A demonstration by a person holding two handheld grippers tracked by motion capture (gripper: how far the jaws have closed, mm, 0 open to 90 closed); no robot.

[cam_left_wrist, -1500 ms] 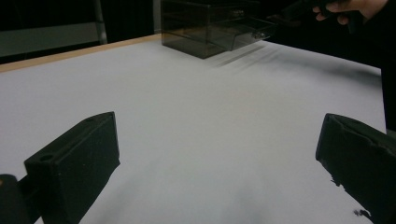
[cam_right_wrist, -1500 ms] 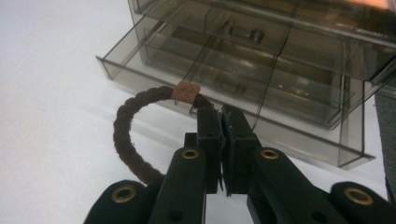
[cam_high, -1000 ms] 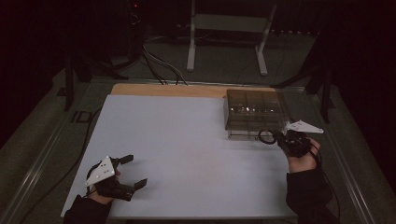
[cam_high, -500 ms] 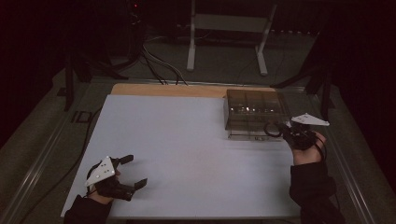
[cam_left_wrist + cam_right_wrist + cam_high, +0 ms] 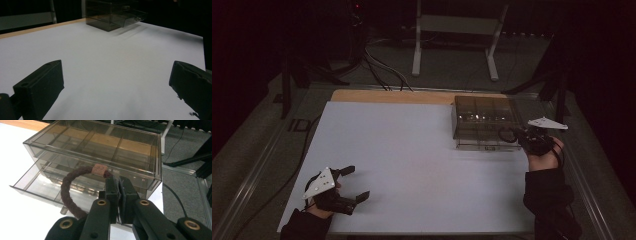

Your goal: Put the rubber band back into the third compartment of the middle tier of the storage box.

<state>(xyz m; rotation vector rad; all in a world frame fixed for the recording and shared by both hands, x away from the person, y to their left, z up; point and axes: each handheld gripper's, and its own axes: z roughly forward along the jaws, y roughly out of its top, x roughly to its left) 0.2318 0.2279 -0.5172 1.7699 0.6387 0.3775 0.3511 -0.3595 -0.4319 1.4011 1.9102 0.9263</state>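
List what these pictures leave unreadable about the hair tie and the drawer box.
- Hair tie: lower arc hidden behind the right gripper in the right gripper view; a tiny dark loop in the high view.
- Tan band: marks too small.
- Drawer box: the lower drawer's contents lost in reflections.

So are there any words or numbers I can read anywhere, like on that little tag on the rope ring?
Tan tag on the dark rope ring held by the right gripper: faint marks, too blurred to read.
Table edge left of the white sheet: dark marks, partly covered, not readable.
Clear drawer box: no writing visible.
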